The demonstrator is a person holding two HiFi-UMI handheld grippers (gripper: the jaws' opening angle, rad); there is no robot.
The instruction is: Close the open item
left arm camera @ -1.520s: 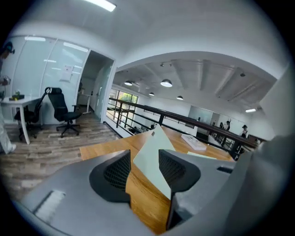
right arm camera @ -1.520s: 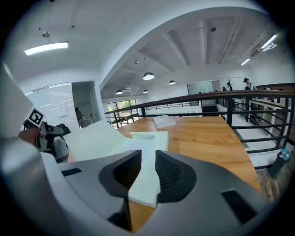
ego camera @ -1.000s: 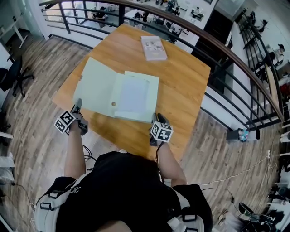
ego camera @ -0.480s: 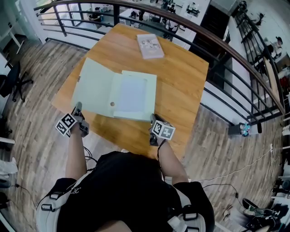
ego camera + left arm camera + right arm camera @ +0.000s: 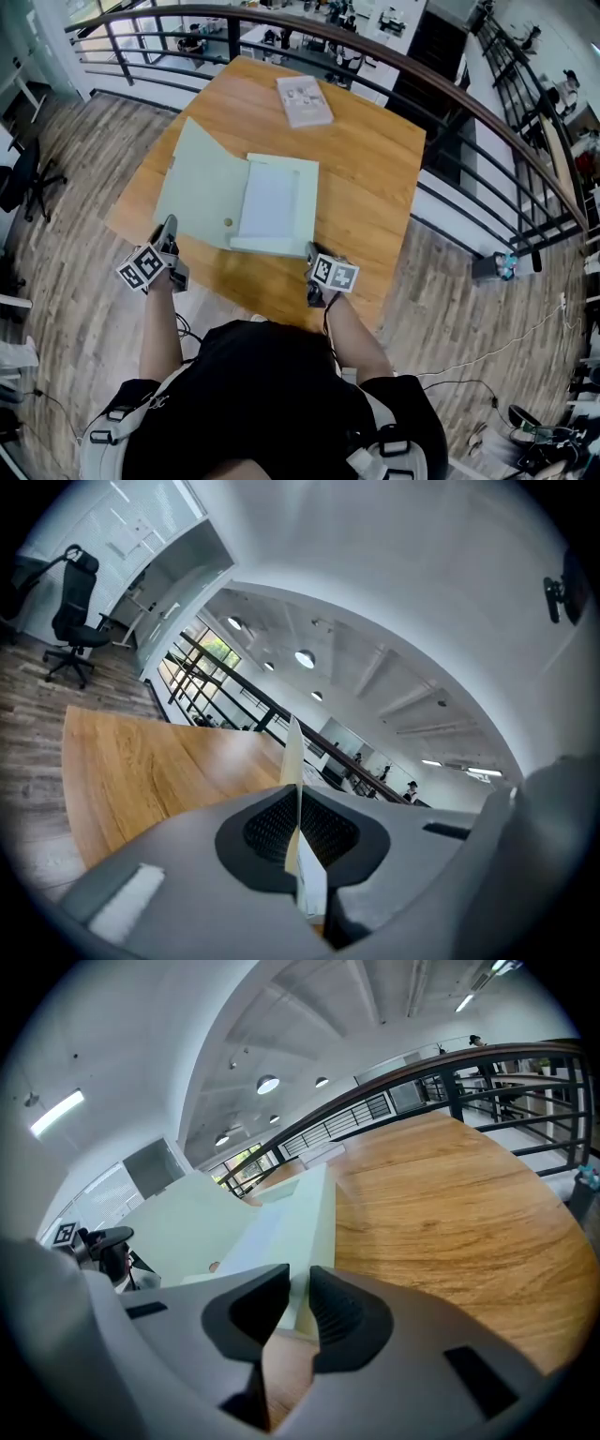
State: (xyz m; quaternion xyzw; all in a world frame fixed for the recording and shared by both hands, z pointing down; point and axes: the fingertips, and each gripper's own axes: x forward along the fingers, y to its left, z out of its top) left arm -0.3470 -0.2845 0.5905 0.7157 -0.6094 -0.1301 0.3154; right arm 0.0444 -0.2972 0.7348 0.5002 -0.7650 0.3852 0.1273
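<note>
Pale-green folder (image 5: 202, 183) flap pinched in left tool (image 5: 298, 817); right tool (image 5: 300, 1302) slightly parted, seemingly empty.

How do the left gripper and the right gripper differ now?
The left gripper is shut on the folder cover; the right gripper has jaws slightly apart, holding nothing. The left gripper is at the folder's left side, the right gripper at its right side. Both face the table.

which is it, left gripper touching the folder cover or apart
Touching. In the left gripper view, the left gripper has its jaws shut on the thin edge of the folder cover.
</note>
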